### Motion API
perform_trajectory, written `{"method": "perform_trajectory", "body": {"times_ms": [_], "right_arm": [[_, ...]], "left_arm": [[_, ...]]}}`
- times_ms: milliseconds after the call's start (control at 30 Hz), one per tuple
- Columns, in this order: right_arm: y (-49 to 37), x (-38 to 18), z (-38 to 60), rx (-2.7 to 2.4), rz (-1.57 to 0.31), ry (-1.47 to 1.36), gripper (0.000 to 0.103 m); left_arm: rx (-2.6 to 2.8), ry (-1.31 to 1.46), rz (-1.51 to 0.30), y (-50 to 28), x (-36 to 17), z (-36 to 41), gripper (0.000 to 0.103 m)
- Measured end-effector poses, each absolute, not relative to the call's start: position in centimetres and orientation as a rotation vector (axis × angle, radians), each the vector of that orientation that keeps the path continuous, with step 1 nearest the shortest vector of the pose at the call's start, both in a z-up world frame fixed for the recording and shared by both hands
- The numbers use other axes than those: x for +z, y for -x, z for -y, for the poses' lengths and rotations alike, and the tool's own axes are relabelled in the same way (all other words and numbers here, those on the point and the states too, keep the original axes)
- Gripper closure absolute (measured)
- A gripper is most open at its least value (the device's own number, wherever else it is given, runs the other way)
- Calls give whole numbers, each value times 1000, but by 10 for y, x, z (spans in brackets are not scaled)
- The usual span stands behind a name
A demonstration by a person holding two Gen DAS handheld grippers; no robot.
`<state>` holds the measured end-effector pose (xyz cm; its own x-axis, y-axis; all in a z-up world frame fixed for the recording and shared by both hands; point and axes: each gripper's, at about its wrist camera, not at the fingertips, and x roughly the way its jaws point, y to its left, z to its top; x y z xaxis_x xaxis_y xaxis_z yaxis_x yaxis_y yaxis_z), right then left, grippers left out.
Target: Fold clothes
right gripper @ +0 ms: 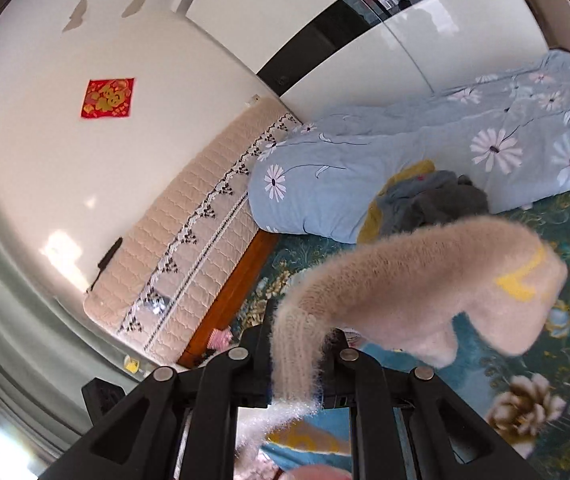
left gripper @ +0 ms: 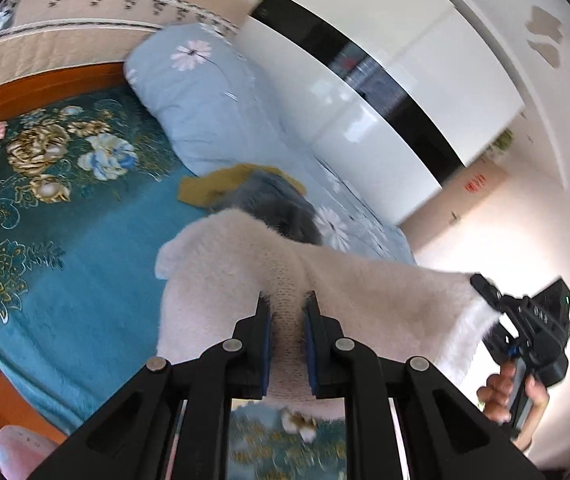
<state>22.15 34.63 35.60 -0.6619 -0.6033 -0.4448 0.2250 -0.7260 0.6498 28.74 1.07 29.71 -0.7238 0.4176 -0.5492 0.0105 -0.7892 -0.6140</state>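
Hanging in the air above the bed, stretched between two grips: the fuzzy cream sweater. Left hand-held gripper pinching a ribbed knit edge between blue pads, nearly pressed together on the cloth. Right hand-held gripper seen off to the right in the left wrist view, clamped on the far end of the same edge, with the holding hand below it. In the right wrist view, right hand-held gripper likewise closed on a ribbed strip, the rest of the sweater swinging forward and to the right, a yellow mark showing on it.

Long axis of the held edge running roughly level from one grip to the other, sagging little; body of the garment dropping away below and ahead of both. Neither hand clearly nearer the bed. Judged as lifted clear for spreading, not yet laid flat; next move likely depending on lowering both ends evenly onto the open teal bedspread, short of the pile of grey and yellow clothes lying against the blue quilt.
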Motion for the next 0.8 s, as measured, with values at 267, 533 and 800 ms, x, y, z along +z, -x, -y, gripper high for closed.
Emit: {"method": "perform_trajectory", "body": {"times_ms": [267,533,800], "right_arm": [[-270,371,-378,-2346,741,-1175,89],[-235,281,-394,-2238,765,-1581,89],[-178,190,-404,-2132,918,-1736,89]], "left_arm": [[2260,1164,801,-322,300,-32,88],[2100,1533,804,-280,221,-54,88],[2058,1750,932,-223,142,-46,88]]}}
